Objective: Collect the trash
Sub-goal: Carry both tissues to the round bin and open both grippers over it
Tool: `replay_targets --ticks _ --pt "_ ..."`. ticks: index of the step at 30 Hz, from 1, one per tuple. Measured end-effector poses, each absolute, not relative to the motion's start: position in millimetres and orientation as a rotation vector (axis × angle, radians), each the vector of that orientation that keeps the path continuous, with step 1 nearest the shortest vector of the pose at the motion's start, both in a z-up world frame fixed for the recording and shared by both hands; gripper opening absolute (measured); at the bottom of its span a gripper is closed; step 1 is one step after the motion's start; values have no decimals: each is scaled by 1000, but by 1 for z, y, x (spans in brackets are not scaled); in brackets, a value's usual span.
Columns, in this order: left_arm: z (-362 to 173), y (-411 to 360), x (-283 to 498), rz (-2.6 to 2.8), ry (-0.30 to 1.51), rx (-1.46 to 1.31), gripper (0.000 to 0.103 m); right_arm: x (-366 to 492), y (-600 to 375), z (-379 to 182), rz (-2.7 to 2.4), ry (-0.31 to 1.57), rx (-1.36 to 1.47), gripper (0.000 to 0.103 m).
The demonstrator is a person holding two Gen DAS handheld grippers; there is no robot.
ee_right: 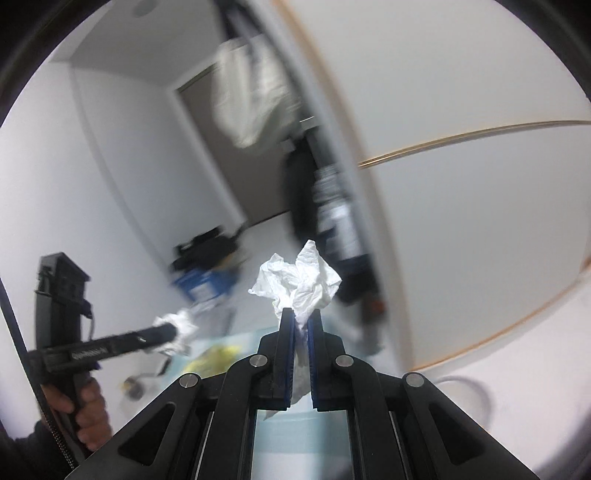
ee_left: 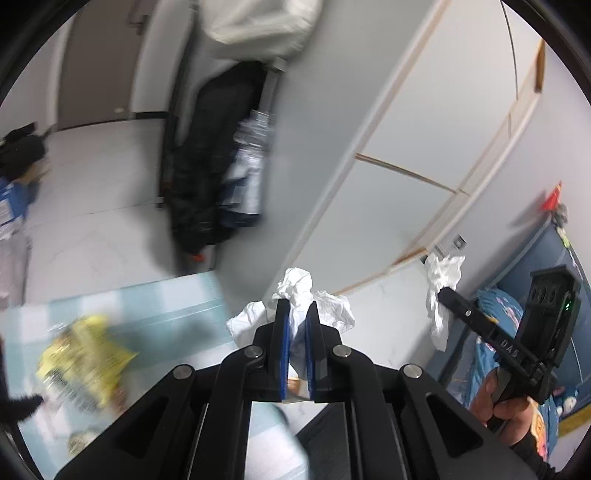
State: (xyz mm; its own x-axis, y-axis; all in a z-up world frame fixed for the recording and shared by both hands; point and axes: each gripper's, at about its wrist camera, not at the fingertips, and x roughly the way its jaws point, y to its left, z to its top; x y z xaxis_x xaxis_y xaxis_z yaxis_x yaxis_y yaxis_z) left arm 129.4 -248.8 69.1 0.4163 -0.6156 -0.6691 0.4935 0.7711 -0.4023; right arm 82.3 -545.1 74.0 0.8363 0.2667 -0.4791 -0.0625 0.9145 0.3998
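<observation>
My left gripper [ee_left: 297, 307] is shut on a crumpled white tissue [ee_left: 295, 291] and holds it in the air above a pale blue table [ee_left: 177, 302]. My right gripper [ee_right: 300, 314] is shut on another crumpled white tissue [ee_right: 299, 280], also lifted. The right gripper with its tissue [ee_left: 441, 284] shows at the right of the left wrist view. The left gripper with its tissue [ee_right: 181, 325] shows at the left of the right wrist view. A yellow snack wrapper [ee_left: 83, 362] lies on the table, blurred; it also shows in the right wrist view [ee_right: 216, 356].
A black bag [ee_left: 207, 162] and a pack of bottles [ee_left: 249, 166] lean by a white cabinet [ee_left: 424, 140]. A blue box [ee_right: 201, 284] and dark items stand on the white floor. A white garment [ee_left: 258, 26] hangs above. Blue bedding [ee_left: 495, 332] lies at the right.
</observation>
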Motion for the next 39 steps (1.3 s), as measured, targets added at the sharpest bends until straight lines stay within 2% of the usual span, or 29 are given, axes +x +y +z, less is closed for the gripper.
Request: replay_targets --ticks 6,12,22,30,36,39 --pt "31 -331 166 -772 1024 -54 3 84 -625 19 -51 641 452 6" --pt "-26 -407 178 -799 1099 133 3 98 -674 -80 -120 822 574 6" --pt "-176 -467 209 -850 1474 210 3 127 -701 -207 -136 998 723 6" --pt "-240 -473 219 -807 1647 187 3 151 -705 -259 -153 1094 788 9" --pt "-246 -484 219 -781 1716 167 5 162 -700 -274 -136 1137 782 9" --pt "-250 -484 220 -761 1761 146 6 164 -697 -277 -123 1148 776 16"
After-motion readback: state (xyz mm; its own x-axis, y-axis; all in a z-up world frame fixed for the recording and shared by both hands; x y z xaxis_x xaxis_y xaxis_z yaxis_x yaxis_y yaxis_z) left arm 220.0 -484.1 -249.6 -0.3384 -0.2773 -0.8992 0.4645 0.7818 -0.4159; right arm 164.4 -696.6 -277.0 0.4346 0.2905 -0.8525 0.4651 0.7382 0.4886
